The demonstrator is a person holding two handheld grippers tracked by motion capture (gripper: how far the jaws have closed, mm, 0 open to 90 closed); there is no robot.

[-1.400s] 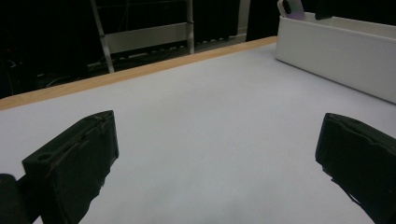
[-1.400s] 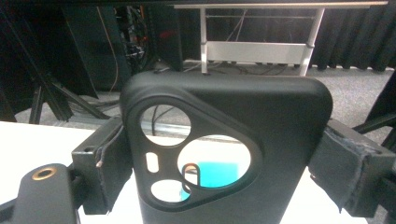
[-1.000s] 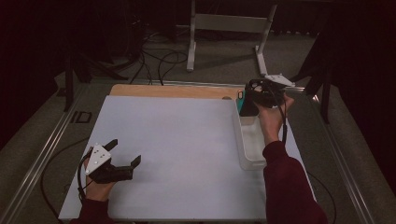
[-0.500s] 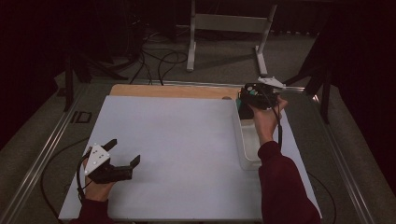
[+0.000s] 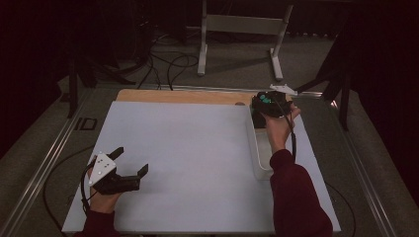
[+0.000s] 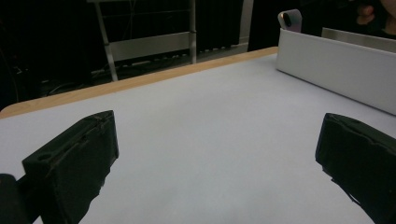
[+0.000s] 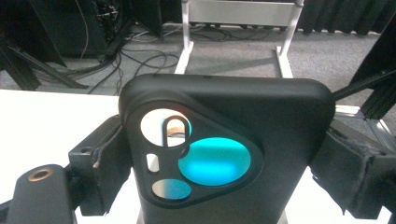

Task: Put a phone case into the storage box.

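My right tongs (image 5: 263,106) are clamped on a black phone case (image 7: 224,154), 1 jaw on each side edge, holding it upright over the far end of the white bin (image 5: 258,148) at the right of the desk (image 5: 197,148). I judge the case is lifted out, with placing it left to do. My left tongs (image 5: 129,163) rest spread wide and empty at the near left. I can read no brand or writing on the case or bin.

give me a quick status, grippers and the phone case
Left gripper open, idle over the mat. Right gripper shut on black phone case, above white bin. Nothing in the way.
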